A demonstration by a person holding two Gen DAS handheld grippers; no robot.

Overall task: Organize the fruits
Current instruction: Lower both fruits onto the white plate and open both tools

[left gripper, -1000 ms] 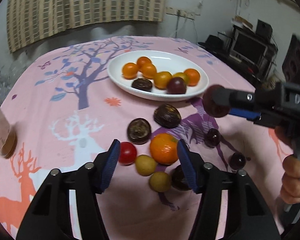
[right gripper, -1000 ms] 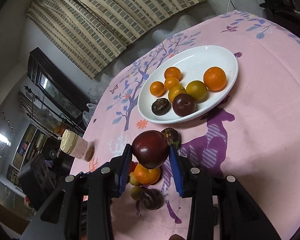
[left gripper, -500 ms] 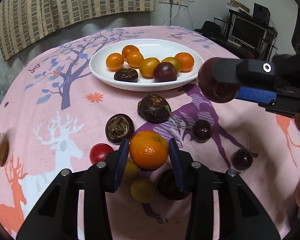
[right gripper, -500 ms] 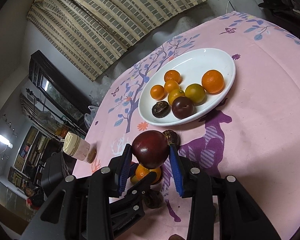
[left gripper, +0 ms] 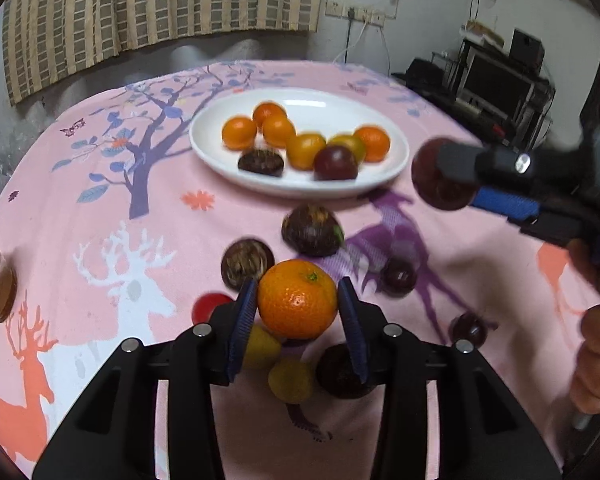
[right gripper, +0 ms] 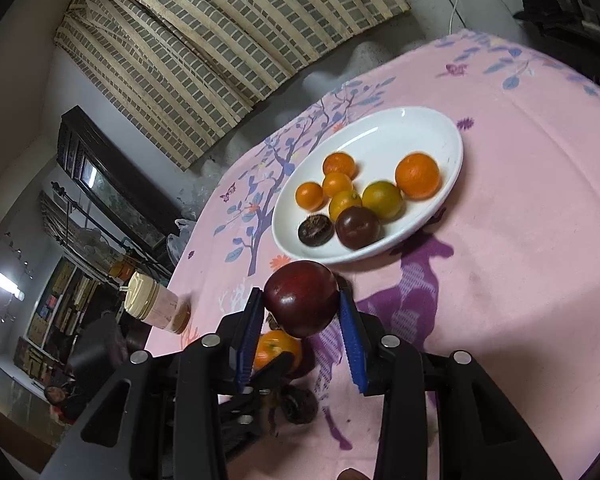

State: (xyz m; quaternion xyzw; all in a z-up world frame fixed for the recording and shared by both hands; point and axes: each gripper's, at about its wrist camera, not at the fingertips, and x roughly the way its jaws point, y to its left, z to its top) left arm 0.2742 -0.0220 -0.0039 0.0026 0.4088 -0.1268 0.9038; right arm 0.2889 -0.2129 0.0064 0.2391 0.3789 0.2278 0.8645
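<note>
Indoor lighting is dim and warm. A bright lamp point(right gripper: 9, 285) glares at the right wrist view's left edge. Both views show strong fisheye bending and dark vignetted corners. The left wrist view is motion-blurred across the plate point(left gripper: 396, 148) and loose fruit; the right wrist view is sharper. Shadows on the worktop point(right gripper: 540, 240) are soft.

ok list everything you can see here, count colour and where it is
oval white plate: one, white, far middle of table
fruits on plate: eight; five orange, one yellow-green, one dark purple, one wrinkled brown
loose fruits on cloth: about eight; three wrinkled dark brown, two small dark purple, two yellow, one red, near the left gripper
pink printed tablecloth: one, covers table
lidded jar: one, cream lid, table's left edge
left gripper: shut on large orange
right gripper: shut on dark red plum, short of the plate
</note>
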